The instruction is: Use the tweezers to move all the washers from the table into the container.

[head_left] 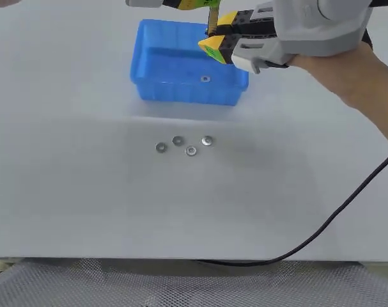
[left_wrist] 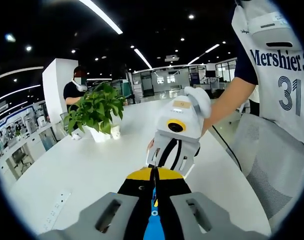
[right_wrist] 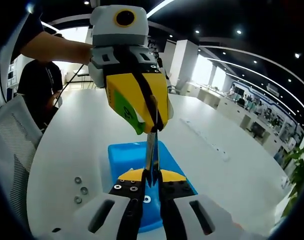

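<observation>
Tweezers (right_wrist: 150,145) are gripped by left tongs (left_wrist: 154,177) and right tongs (right_wrist: 150,179) together over the blue container (head_left: 181,93); careless release could drop them.

My right gripper (right_wrist: 150,181) rises from the bottom edge, its black, yellow-tipped fingers (right_wrist: 133,176) pressed together on the lower end of slim metal tweezers (right_wrist: 150,150). The tweezers stand nearly upright. The left gripper (right_wrist: 153,127) reaches down from the top, its yellow fingers (right_wrist: 126,100) closed on the tweezers' upper end. Below lies a blue container (right_wrist: 119,155) on a white counter (right_wrist: 217,170), with one washer (right_wrist: 147,199) inside. Three more washers (right_wrist: 77,180) sit on the counter, left of the container.
</observation>
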The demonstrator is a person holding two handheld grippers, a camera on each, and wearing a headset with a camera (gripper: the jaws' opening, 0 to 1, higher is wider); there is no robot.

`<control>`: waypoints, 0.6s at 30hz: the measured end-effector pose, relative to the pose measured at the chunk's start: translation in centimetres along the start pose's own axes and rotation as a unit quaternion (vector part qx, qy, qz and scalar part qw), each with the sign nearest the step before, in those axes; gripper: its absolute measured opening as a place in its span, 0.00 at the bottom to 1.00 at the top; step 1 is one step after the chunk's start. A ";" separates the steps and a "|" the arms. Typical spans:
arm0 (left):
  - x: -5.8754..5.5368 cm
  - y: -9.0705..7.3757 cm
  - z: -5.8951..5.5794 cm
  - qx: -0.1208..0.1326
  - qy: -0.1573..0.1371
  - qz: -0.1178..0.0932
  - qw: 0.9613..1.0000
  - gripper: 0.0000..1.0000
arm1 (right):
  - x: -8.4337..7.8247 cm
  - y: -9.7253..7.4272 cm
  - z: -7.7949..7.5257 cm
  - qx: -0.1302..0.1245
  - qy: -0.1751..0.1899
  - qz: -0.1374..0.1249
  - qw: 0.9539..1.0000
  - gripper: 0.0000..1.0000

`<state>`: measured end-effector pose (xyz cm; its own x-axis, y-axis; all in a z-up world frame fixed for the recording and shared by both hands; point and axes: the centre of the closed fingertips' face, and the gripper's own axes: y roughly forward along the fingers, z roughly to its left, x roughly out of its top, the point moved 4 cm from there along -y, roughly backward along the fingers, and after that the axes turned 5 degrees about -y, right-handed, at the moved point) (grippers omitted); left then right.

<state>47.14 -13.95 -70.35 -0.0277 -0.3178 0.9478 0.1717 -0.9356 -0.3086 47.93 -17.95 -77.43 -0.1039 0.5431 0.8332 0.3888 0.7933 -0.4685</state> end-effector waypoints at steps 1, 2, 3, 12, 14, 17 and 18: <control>0.1 -0.1 -0.1 0.000 -0.001 -0.001 1.000 0.03 | 0.2 -0.1 0.1 0.002 0.001 -0.001 1.000 0.11; 0.2 -0.3 -0.3 0.000 -0.002 -0.002 1.000 0.03 | 0.3 -0.1 0.2 0.002 0.001 -0.001 1.000 0.11; 0.3 -0.4 -0.5 -0.001 -0.002 -0.001 1.000 0.03 | 0.3 -0.1 0.3 0.003 -0.001 -0.001 1.000 0.11; 1.4 -1.7 -4.1 -0.016 0.003 -0.003 1.000 0.03 | 1.1 -1.7 2.8 0.016 -0.010 -0.015 1.000 0.12; 1.5 -1.8 -4.7 -0.019 0.003 -0.004 1.000 0.03 | 1.2 -2.1 3.4 0.017 -0.009 -0.018 1.000 0.12; 1.7 -1.9 -5.7 -0.026 -0.001 -0.005 1.000 0.03 | 1.2 -2.7 4.1 0.021 -0.002 -0.023 1.000 0.12; 1.6 -1.9 -6.0 -0.028 -0.003 -0.005 1.000 0.03 | 1.0 -2.9 4.4 0.025 0.004 -0.025 0.999 0.12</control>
<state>40.90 -13.60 -68.71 -0.0226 -0.3066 0.9516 0.1165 -0.9461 -0.3021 42.65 -18.50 -76.52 -0.1154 0.5008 0.8578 0.3372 0.8320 -0.4404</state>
